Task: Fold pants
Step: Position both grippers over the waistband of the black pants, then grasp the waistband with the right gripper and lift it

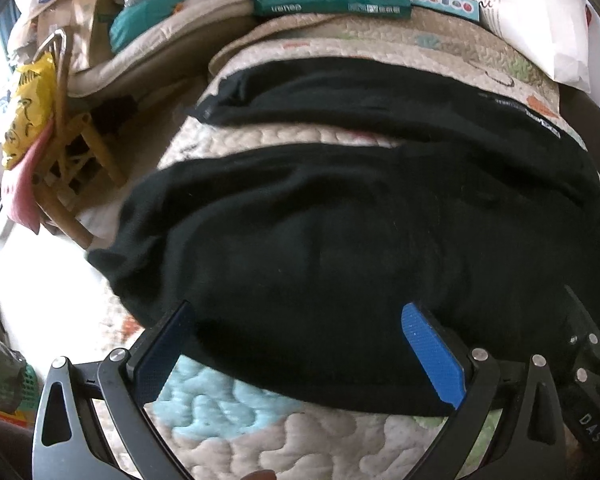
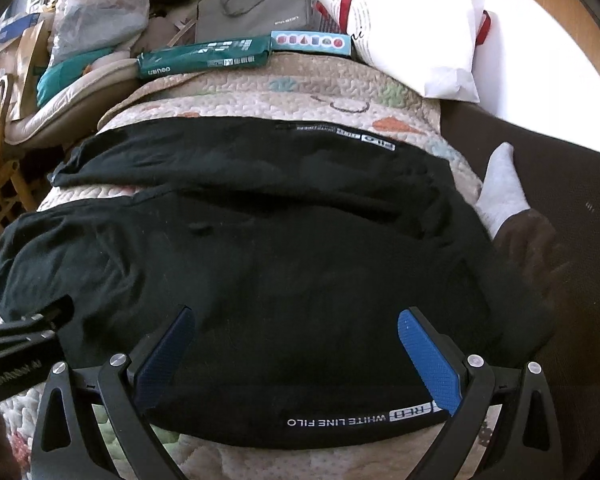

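Note:
Black pants (image 1: 340, 240) lie spread flat on a quilted beige cover (image 1: 284, 432), both legs running to the left with a strip of quilt between them. My left gripper (image 1: 296, 312) is open over the near leg's lower part, blue pads apart, holding nothing. My right gripper (image 2: 296, 316) is open over the near side of the pants (image 2: 280, 248), close to the white-lettered stripe (image 2: 360, 418) on the near hem. The left gripper's body (image 2: 24, 340) shows at the left edge of the right wrist view. The far leg (image 2: 220, 152) lies flat.
A green package (image 2: 204, 58), a grey bag (image 2: 256, 10) and a white pillow (image 2: 416, 40) crowd the far edge. A white sock (image 2: 500, 188) lies right of the pants on a dark brown surface (image 2: 560, 184). A wooden rack with a yellow bag (image 1: 28, 108) stands left.

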Available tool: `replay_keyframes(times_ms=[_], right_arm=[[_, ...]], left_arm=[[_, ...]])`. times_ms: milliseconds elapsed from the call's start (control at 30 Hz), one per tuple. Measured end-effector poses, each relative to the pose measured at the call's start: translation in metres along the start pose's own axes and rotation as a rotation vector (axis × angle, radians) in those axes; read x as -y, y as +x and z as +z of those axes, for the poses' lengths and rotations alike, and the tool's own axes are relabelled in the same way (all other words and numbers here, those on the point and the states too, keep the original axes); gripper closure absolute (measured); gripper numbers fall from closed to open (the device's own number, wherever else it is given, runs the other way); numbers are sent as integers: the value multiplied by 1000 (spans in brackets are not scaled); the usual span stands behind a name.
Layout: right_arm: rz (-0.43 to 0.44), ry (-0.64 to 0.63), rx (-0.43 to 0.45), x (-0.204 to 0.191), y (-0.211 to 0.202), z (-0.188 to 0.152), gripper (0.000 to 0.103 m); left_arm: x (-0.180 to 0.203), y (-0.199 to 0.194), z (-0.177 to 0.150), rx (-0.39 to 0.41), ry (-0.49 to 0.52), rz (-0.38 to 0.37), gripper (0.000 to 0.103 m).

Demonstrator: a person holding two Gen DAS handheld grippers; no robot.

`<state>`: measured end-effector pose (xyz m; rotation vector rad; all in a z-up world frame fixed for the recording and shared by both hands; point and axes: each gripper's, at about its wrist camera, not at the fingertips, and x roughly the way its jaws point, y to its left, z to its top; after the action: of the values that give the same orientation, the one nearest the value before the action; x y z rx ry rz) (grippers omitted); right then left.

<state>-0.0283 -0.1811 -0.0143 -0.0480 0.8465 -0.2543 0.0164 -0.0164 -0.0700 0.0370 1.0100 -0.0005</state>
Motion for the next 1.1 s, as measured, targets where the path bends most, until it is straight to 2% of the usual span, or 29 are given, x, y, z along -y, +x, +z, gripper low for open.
replay_keyframes(times_ms=[300,600,933,1000,1100], right_arm=[[7,34,-55,4,14,-4,0],[5,33,-55,5,14,-3,0],[0,38,-51,6,13,-2,0],[1,36,-50,6,13,-2,0],[-1,36,-44,8,10,0,0]], left_arm=[[3,5,-3,26,-21,8,0],[1,6,-5,32,-42,5,0],[0,6,-4,12,-17,-11,0],[1,7,-2,-13,4,-10,0],[-4,6,4,-51,-6,-51,0]])
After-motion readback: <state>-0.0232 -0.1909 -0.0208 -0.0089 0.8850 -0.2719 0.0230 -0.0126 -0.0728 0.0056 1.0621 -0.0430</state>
